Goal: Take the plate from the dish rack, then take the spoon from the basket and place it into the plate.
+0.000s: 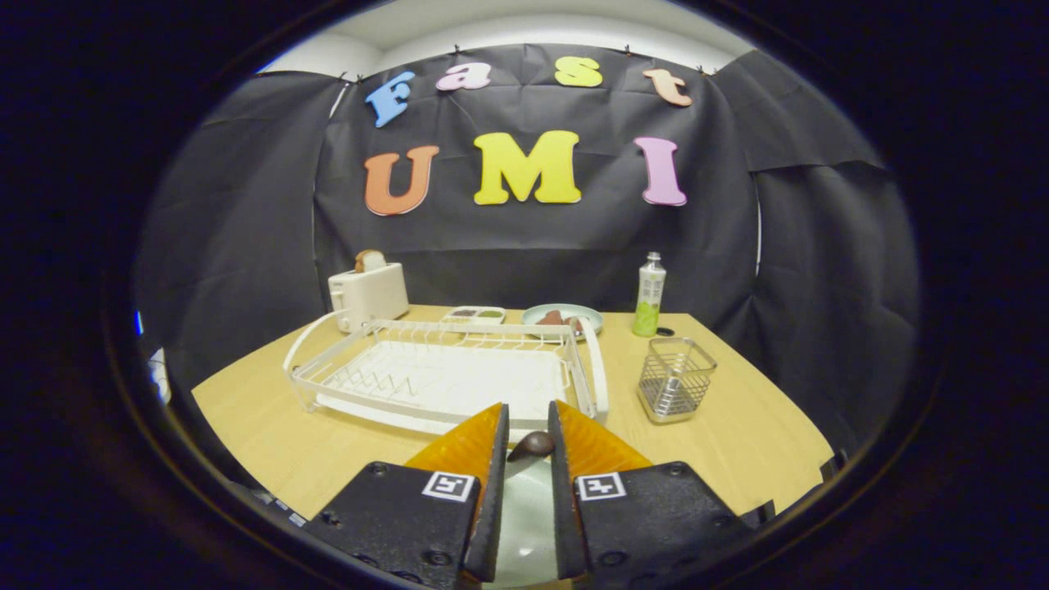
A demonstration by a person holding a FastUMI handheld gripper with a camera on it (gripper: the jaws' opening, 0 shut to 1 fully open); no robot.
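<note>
My gripper (529, 442) hangs low over the near edge of the table, its orange fingers (467, 447) drawn close together. A dark brown spoon (533, 445) spans the narrow gap at the fingertips and touches both of them. Directly below the fingers lies a pale green plate (524, 516), seen through the gap. Just beyond the fingertips stands the white dish rack (442, 369), with no dishes in it. The wire basket (674, 378) stands to the right of the rack.
At the back of the wooden table (270, 442) stand a white toaster (369, 295), a small divided tray (474, 314), a plate with food (564, 318) and a green bottle (650, 295).
</note>
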